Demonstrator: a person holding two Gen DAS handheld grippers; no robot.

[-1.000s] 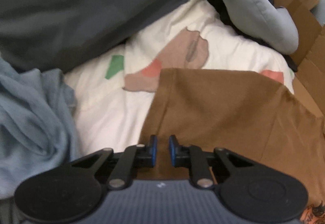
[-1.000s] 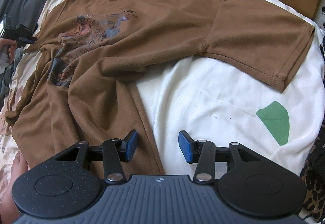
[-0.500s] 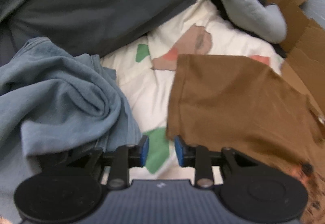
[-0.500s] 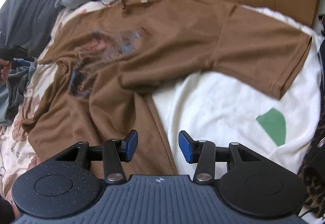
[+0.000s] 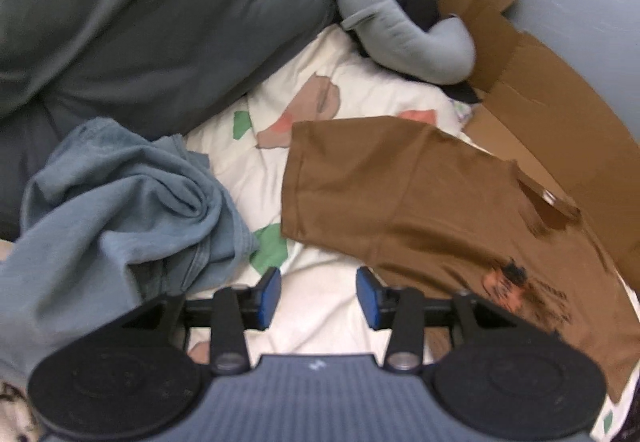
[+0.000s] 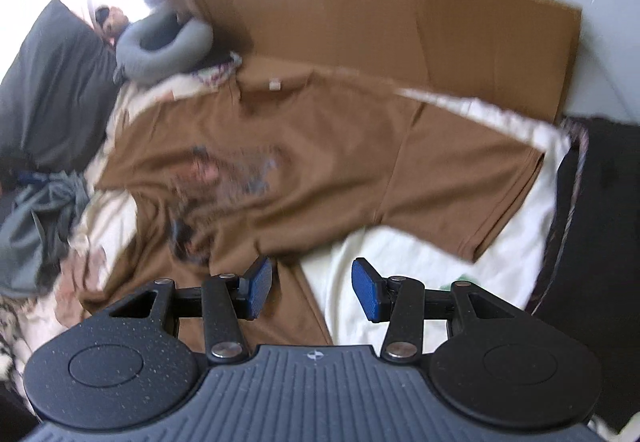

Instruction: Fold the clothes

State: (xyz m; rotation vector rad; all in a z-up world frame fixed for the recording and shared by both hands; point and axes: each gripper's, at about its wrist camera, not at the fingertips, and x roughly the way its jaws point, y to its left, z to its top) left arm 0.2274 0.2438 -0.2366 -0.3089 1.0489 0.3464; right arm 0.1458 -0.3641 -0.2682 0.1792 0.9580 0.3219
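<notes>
A brown printed T-shirt [image 6: 312, 157] lies spread face up on the white patterned bedsheet [image 6: 432, 258], both sleeves out. One of its sleeves [image 5: 360, 177] fills the middle of the left wrist view. My left gripper [image 5: 318, 294] hangs above the sheet just off that sleeve's hem; its jaws are opening and nothing is between them. My right gripper [image 6: 312, 288] is open and empty, high over the shirt's lower side edge. A crumpled blue-grey garment [image 5: 120, 209] lies left of the left gripper.
A dark grey pillow [image 5: 152, 13] and a grey neck pillow [image 5: 404, 29] lie at the bed's head. Flattened cardboard [image 6: 400, 37] lines the far side. A dark patterned cloth [image 6: 592, 226] borders the sheet at right.
Both grippers have risen, so more of the bed shows. The left one has drawn back off the brown sleeve toward the blue-grey garment, and its jaws have spread apart.
</notes>
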